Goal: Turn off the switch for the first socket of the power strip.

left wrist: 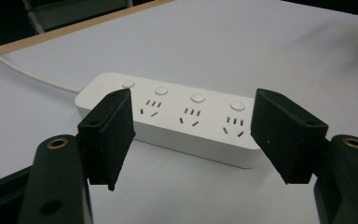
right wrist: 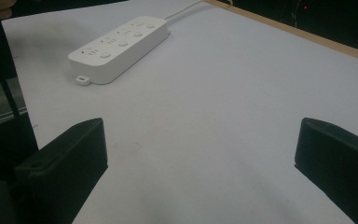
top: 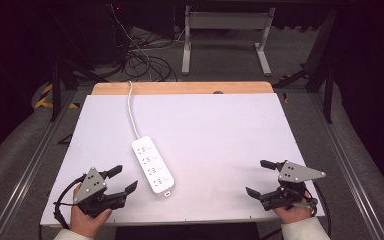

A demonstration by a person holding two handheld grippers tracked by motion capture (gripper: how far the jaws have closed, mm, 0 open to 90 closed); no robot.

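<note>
1. A white power strip [top: 153, 165] lies flat on the white table [top: 220, 130], left of centre and towards the near edge, its four sockets facing up and its white cord [top: 130, 107] running away to the far wooden edge
2. The left gripper [top: 122, 180], held low at the near left corner, points at the strip's long side; its jaws stand spread with nothing between them, just short of the strip and not touching it
3. In the left gripper view the strip [left wrist: 168, 116] lies crosswise beyond the two open jaws
4. The right gripper [top: 258, 177] rests near the near right corner, well apart from the strip, jaws spread wide over bare table
5. In the right gripper view the strip [right wrist: 119, 46] lies far off at upper left
</note>
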